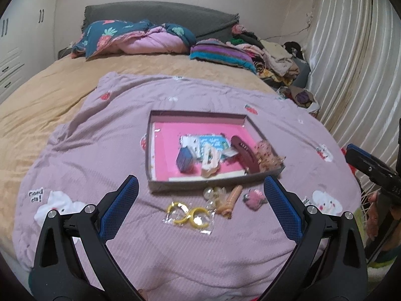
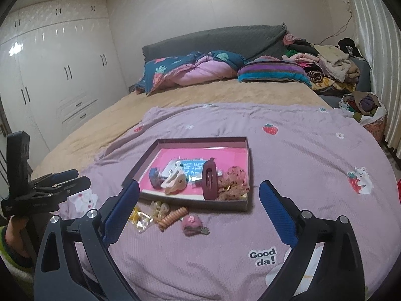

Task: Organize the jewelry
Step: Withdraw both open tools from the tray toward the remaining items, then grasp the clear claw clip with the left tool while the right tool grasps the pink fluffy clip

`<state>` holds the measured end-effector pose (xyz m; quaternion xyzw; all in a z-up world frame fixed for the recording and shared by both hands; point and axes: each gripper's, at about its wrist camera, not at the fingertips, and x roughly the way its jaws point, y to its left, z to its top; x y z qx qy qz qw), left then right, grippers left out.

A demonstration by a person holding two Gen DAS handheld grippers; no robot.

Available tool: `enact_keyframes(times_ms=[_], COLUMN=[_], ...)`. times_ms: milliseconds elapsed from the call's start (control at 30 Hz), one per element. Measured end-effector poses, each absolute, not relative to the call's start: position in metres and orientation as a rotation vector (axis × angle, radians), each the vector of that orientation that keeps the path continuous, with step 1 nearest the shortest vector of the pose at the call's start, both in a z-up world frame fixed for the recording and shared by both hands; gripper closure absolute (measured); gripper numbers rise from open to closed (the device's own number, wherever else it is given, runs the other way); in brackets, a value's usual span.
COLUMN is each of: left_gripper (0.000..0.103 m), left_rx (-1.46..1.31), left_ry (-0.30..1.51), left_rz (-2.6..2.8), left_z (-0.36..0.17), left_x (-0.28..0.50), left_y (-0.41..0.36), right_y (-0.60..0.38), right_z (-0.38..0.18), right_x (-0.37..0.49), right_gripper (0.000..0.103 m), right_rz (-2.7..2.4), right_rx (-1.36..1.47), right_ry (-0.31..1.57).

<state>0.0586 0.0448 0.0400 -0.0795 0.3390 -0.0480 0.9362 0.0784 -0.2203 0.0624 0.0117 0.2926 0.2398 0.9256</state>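
Bed (image 1: 50,87) with a loose lilac quilt (image 2: 288,150) is the base for everything: soft and wrinkled. Any downward press will dent it, tilt whatever sits nearby, and let the fabric get caught along with the piece.

Shallow box (image 1: 160,188) with pink lining sits mid-quilt, already holding a dark red hair claw (image 1: 244,153), a beige claw clip (image 1: 209,160), a small blue box (image 1: 184,160), a floral scrunchie (image 1: 267,154) and some cards. The load is crowded at the near right end. Risk: dropping more there piles onto the claws and spills over the low wall, or a nudge slides the box on the fabric.

Still outside, just beside the box's near wall: bagged yellow hoops (image 1: 188,214), orange spiral tie (image 2: 173,217), pink plush clip (image 2: 193,223), clear beaded piece (image 1: 213,193).

Left gripper (image 1: 200,200) and right gripper (image 2: 198,200): jaws spread wide on both, nothing held, both above the loose items. The right-wrist view shows the left one off to the left, so paths could cross if both reach for the same cluster.

Small-part risks, my read:
- The hoops' bag looks slick and flat; the jaws may pinch film only, or quilt.
- The spiral tie and clear piece touch; grabbing one likely drags the other.
- The clear piece is low contrast and easy to miss.
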Motion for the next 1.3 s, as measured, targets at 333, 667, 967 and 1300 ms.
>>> enact_keyframes(times_ms=[333,667,967,1300], left_gripper=[0.01,0.01,0.01,0.02], left_rx=[-0.15,-0.123,-0.099,-0.07], left_ry=[0.732,0.797,0.866,0.907], left_rz=[-0.076,-0.08,-0.093,-0.164], left_z=[0.024,-0.002,-0.029,-0.041], left_x=[0.05,0.047,0.053,0.086], left_y=[0.052,0.049,0.04,0.02], right_y=[-0.208,-0.196,-0.188,-0.185], right_z=[0.044,0.019,0.003,-0.034], right_x=[0.073,0.065,0.068,0.088], right_gripper=[0.007,0.007,0.007,0.007], right_rz=[0.524,0.543,0.553,0.503], right_rx=[-0.023,-0.075,-0.113,-0.177], right_ry=[0.647,0.704,0.737,0.798])
